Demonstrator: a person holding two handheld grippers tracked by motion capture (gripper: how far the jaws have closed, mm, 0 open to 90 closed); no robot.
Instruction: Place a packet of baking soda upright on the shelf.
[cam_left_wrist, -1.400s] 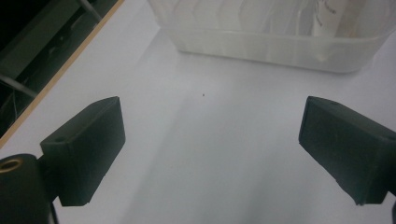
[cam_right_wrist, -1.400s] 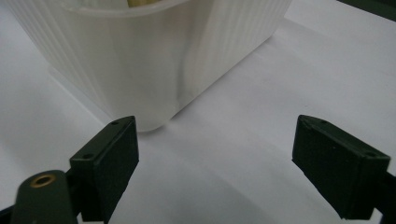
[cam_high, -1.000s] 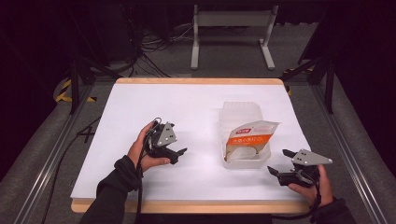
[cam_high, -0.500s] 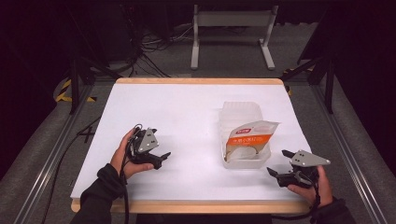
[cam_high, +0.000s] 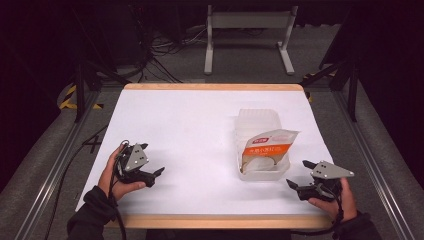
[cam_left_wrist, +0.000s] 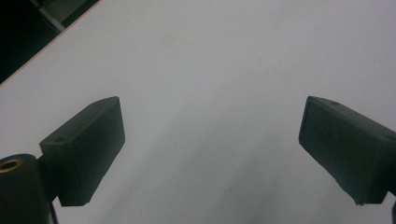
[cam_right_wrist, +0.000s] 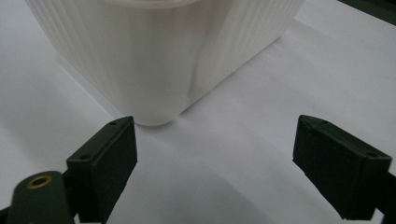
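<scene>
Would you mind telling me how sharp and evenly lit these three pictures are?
High view: white table bright, surroundings nearly black. Left gripper view: jaws soft-edged and dim, the table grey, darkening downward. Right gripper view: plastic tub is slightly blurred, casting a soft shadow on the table.

A lab or recording studio: black curtained walls, tangled floor cables (cam_high: 165, 55), a grey metal stand (cam_high: 248, 30), and a white wood-edged surface (cam_high: 195, 125).

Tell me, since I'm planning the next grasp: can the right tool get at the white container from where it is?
Probably yes: the right tool is open, facing the white container corner, bare table between.
</scene>
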